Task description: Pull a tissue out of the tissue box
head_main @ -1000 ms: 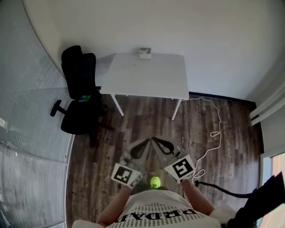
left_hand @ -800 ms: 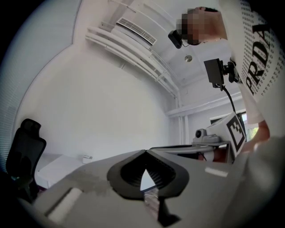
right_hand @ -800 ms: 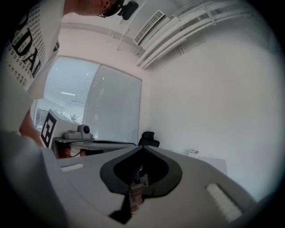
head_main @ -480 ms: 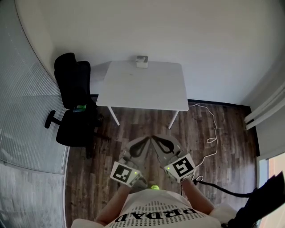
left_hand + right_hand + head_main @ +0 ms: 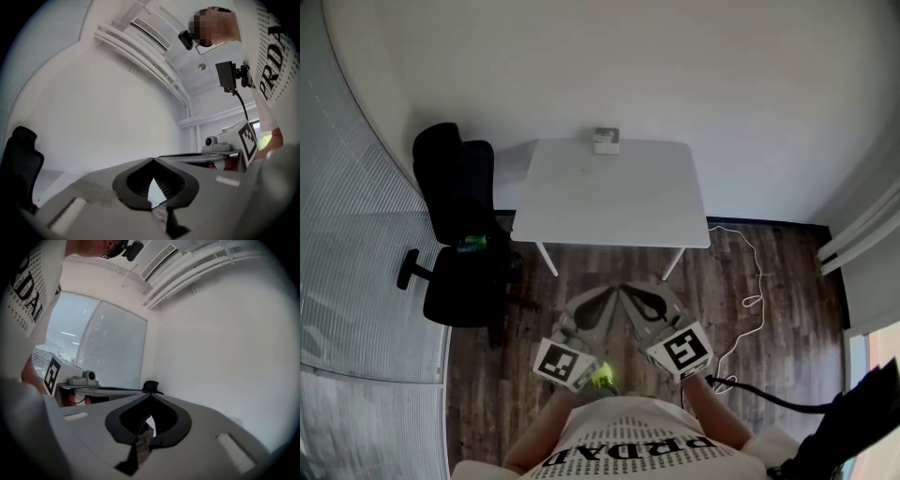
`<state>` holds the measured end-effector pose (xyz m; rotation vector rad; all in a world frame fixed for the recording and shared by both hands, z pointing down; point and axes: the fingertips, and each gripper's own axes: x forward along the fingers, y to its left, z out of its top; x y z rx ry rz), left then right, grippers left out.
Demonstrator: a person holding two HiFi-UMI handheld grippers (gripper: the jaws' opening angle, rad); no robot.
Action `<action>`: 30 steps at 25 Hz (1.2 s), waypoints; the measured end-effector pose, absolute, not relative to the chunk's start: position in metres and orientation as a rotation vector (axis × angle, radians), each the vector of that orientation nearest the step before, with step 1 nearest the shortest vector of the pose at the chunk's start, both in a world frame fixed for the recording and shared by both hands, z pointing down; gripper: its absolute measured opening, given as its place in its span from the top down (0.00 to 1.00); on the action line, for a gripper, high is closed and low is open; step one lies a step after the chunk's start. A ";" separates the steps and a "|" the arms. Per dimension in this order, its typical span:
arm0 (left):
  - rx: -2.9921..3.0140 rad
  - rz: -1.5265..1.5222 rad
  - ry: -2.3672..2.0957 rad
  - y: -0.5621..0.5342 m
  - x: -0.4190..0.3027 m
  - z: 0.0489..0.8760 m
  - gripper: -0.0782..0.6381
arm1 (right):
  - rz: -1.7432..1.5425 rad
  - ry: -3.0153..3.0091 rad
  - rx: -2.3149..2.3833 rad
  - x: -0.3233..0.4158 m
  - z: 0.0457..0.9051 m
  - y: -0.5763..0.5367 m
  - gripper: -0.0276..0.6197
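left gripper [image 5: 152, 159] jaws together, nothing between | right gripper [image 5: 150, 395] jaws together, empty | both level, side by side, tips aimed at table: looks like approach pose | small white-grey tissue box [image 5: 606, 140] well ahead of jaws, far edge of white rectangular table [image 5: 609, 202] | 0 tissues out | white shirt [image 5: 628, 448] print reads "PRDA", rest cut off

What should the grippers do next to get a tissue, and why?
Probably move forward to the white table: the tissue box sits at its far edge, while the left gripper and right gripper are shut and empty over the floor, short of it.
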<state>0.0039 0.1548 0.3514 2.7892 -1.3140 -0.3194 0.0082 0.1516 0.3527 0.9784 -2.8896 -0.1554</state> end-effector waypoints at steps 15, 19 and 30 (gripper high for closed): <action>2.762 -0.280 -1.286 0.109 -0.040 0.377 0.90 | -0.119 -2.832 0.941 -0.036 0.370 0.108 0.95; 2.736 -0.303 -1.305 0.093 -0.034 0.375 0.90 | -0.100 -2.844 0.945 -0.030 0.374 0.090 0.95; 2.724 -0.211 -1.373 0.018 -0.010 0.380 0.90 | -0.089 -2.895 0.900 -0.007 0.374 0.015 0.95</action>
